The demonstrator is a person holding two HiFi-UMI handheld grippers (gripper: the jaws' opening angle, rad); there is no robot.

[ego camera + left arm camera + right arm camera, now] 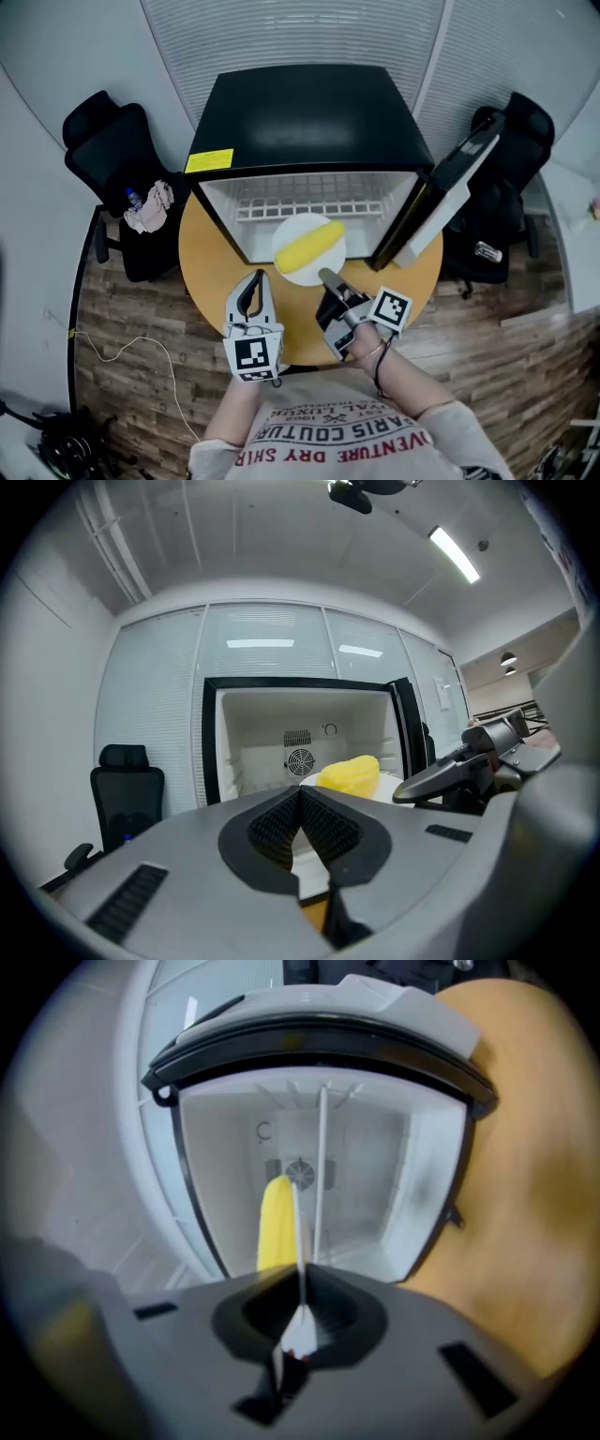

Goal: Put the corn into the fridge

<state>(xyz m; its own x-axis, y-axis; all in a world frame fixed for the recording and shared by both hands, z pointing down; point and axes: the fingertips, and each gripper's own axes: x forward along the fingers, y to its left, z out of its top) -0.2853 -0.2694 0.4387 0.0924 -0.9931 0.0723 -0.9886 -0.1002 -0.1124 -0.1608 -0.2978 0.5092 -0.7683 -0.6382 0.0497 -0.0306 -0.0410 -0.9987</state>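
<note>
A yellow corn cob (310,246) lies on a white plate (292,270) held level in front of the open black fridge (309,112). My right gripper (326,277) is shut on the plate's near rim. In the right gripper view the plate (300,1232) shows edge-on between the jaws, with the corn (275,1222) to its left and the white fridge interior (375,1176) behind. My left gripper (255,281) is shut on nothing, left of the plate. In the left gripper view, the corn (349,772) and the right gripper (441,780) show beyond the left gripper (302,797).
The fridge stands on a round wooden table (211,272), its door (441,202) swung open to the right. A wire shelf (309,208) spans the inside. Black office chairs stand at left (117,159) and right (506,187). A cable (131,349) lies on the floor.
</note>
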